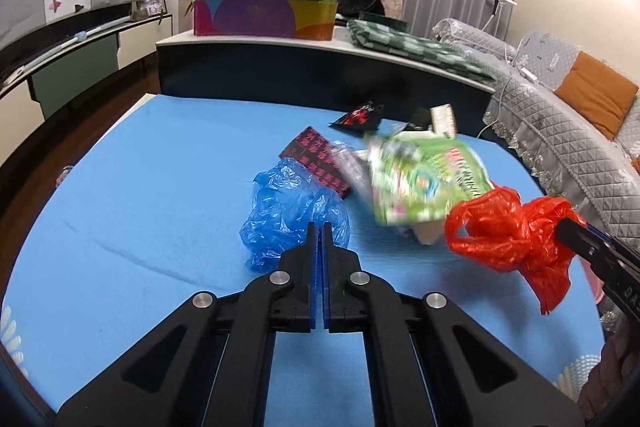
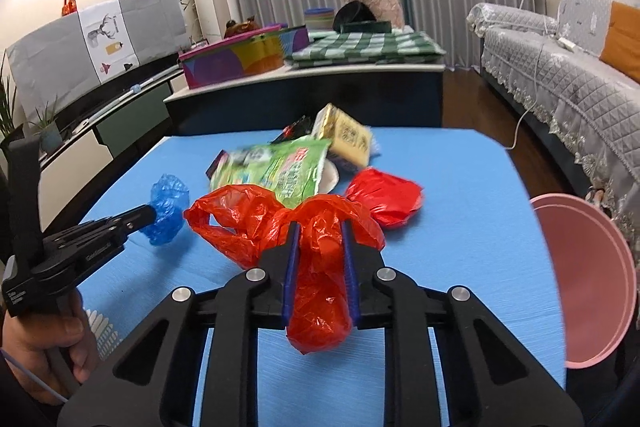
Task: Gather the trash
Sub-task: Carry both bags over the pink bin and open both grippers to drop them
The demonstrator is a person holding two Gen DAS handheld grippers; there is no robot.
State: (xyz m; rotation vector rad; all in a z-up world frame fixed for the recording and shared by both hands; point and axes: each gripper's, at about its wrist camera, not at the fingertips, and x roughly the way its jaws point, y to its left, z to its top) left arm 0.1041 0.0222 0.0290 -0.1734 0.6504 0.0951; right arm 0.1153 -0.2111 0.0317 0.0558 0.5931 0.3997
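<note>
Right gripper (image 2: 320, 231): clamped on red plastic bag (image 2: 308, 247)
Left gripper (image 2: 150, 214): tips touching blue plastic bag (image 2: 168, 205)
Pink bin (image 2: 592, 279): beside blue table (image 2: 472, 227)

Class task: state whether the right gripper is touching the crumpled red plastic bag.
Touching. The right wrist view shows the right gripper with the crumpled red plastic bag bunched between its fingers, pressed against both blue pads.

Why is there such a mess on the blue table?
It's trash waiting to be collected: a green snack bag, a yellow pack and dark wrappers lie jumbled together. The right gripper holds a crumpled red bag.
</note>
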